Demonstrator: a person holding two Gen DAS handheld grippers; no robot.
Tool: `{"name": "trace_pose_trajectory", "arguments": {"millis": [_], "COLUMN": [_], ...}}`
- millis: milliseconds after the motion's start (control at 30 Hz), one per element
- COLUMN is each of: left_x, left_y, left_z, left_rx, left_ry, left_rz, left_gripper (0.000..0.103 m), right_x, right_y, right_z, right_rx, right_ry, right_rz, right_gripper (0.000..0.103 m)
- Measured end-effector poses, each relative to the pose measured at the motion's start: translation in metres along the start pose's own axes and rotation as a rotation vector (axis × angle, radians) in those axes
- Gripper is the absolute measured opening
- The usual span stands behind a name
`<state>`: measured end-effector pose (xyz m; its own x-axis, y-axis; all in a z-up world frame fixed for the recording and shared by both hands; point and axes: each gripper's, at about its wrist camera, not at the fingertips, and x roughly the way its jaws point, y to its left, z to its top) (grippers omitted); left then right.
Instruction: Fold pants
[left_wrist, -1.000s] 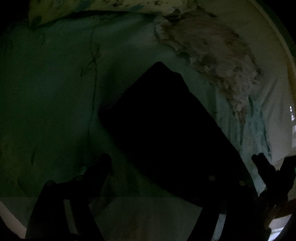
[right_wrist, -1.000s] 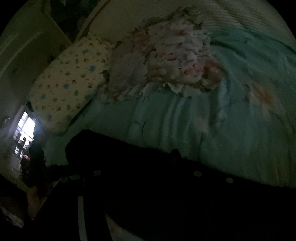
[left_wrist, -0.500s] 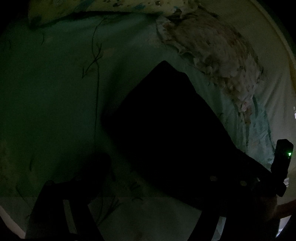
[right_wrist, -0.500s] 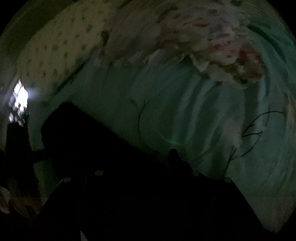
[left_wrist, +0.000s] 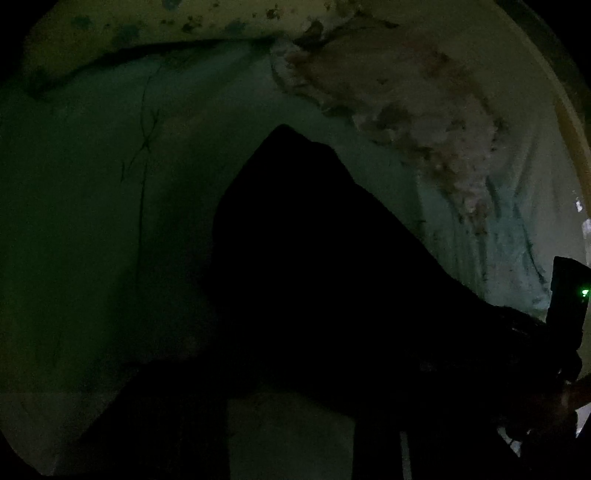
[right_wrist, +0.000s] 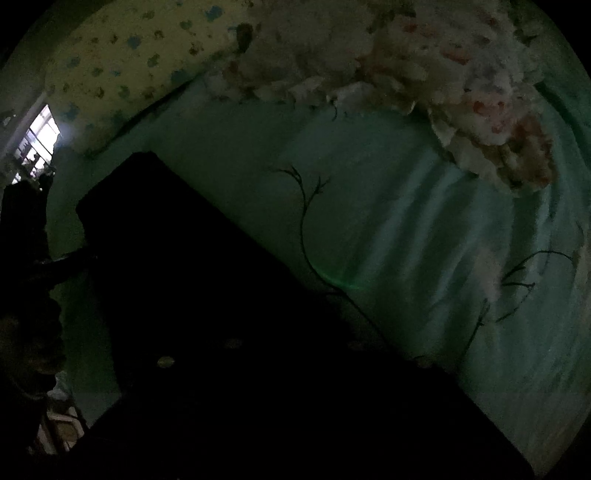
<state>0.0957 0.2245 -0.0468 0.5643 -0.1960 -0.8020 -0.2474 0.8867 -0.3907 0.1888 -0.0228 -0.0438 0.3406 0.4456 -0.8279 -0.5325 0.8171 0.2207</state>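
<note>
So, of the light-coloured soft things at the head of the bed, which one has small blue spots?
The pillow: pale yellow, smooth, dotted with small blue and brown spots. The crumpled blanket beside it is whitish with red-pink patches and ragged edges.

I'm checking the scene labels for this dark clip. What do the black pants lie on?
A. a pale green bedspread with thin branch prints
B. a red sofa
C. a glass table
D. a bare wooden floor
A: in the right wrist view the black pants lie spread on a pale green bedspread printed with thin dark branches, below a spotted pillow.
</note>
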Motion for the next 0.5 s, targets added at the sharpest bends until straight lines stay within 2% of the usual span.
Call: {"name": "trace_pose_trajectory", "arguments": {"millis": [100,300,367,500], "left_x": [-0.026,-0.063,-0.062,-0.037], "left_y": [-0.008,-0.009,-0.010,0.000], "left_z": [-0.002,-0.005,-0.005,-0.001], "left_rx": [0.049,0.111,0.145,0.154], "left_ry": [-0.058,-0.117,-0.127,-0.097], "left_rz": [-0.024,-0.100,-0.090,-0.059], "left_gripper": [0.013,0.013,0.013,0.013], "right_x": [-0.018,-0.042,-0.040,-0.023], "right_y": [0.004,0.011,0.013,0.019], "right_z": [-0.004,-0.006,-0.004,-0.004], "right_rx": [0.007,0.036,0.051,0.070], "right_ry": [-0.069,-0.185,-0.198,-0.175], "right_rz": [-0.017,-0.058,-0.064,-0.106], "right_gripper": [0.018,0.018,0.018,0.018]}}
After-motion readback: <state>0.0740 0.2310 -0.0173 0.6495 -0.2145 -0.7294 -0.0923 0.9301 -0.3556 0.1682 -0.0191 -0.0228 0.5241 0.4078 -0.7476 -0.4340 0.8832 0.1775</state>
